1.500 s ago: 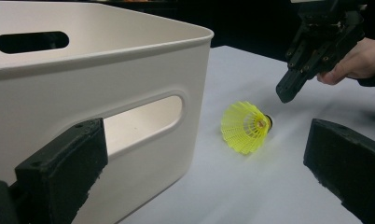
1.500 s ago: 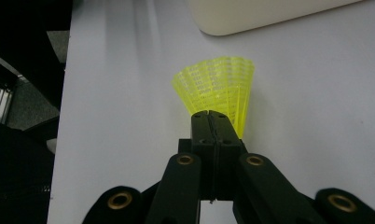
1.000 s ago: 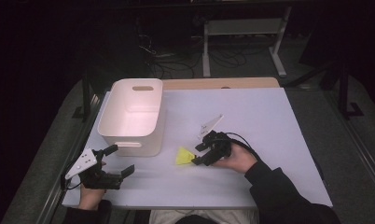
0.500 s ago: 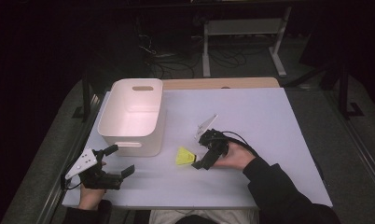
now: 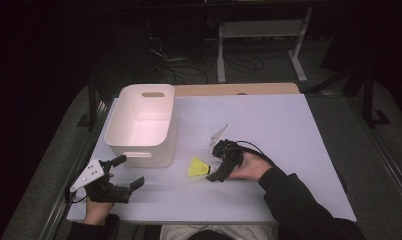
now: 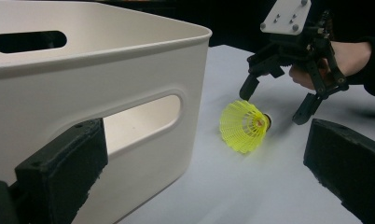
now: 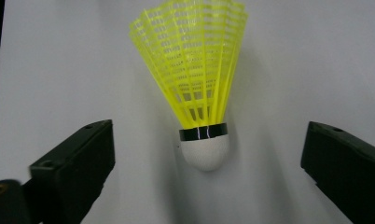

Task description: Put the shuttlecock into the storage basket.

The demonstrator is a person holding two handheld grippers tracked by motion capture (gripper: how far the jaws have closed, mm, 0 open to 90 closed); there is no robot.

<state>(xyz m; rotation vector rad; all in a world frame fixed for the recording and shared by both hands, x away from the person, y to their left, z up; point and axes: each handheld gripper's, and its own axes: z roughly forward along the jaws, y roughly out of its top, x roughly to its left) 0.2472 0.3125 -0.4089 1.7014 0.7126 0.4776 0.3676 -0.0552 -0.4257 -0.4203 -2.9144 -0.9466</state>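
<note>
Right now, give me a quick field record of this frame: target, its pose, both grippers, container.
target: yellow shuttlecock
pose: lying on its side on the white table, cork end toward the right gripper
right gripper: open, fingers either side of the cork, not touching
left gripper: open, holding nothing, near the table's front left corner
container: white bin, empty, left of the shuttlecock and apart from it
stage: shuttlecock not yet grasped
</note>
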